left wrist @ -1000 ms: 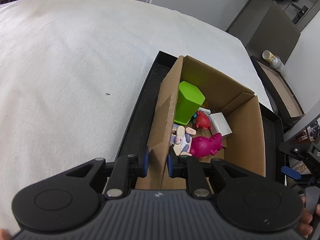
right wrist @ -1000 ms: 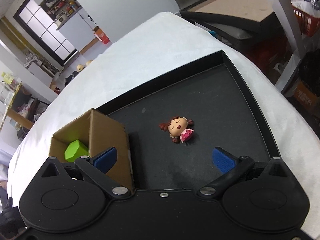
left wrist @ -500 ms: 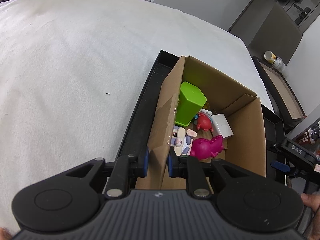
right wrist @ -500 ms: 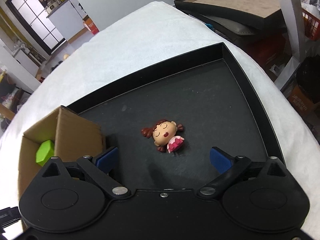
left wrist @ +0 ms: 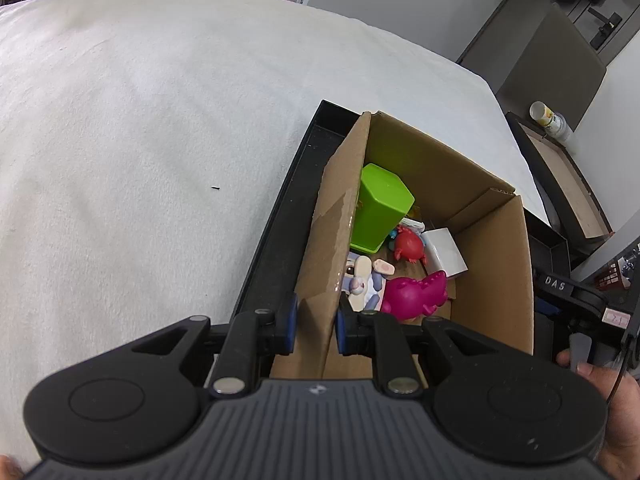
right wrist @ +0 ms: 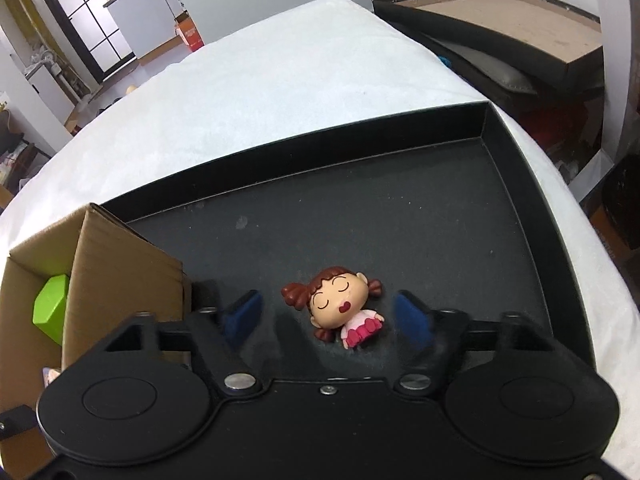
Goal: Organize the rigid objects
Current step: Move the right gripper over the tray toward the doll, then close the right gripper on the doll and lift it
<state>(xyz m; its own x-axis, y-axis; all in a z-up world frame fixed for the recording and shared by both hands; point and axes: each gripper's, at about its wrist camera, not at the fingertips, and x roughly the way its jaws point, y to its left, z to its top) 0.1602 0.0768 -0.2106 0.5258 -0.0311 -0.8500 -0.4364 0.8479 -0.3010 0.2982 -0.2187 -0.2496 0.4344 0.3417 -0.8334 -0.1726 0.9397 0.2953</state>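
A white-covered tabletop [left wrist: 140,160] carries a black tray [right wrist: 400,208], where a cardboard box [left wrist: 496,264] of toys stands. The left gripper [left wrist: 314,322] has its jaws clamped on the box's near wall. The right gripper [right wrist: 328,318], jaws apart, flanks a girl figurine [right wrist: 340,306] lying on the tray floor.

Counts — one box, one tray, six toys

One cardboard box [left wrist: 496,280], one black tray [right wrist: 400,216], one doll figurine [right wrist: 340,312] on it — inside the box, one green block [left wrist: 380,208], one red crab [left wrist: 408,246], one magenta dinosaur [left wrist: 414,294], one white box [left wrist: 444,254], one pale bunny figure [left wrist: 362,280].
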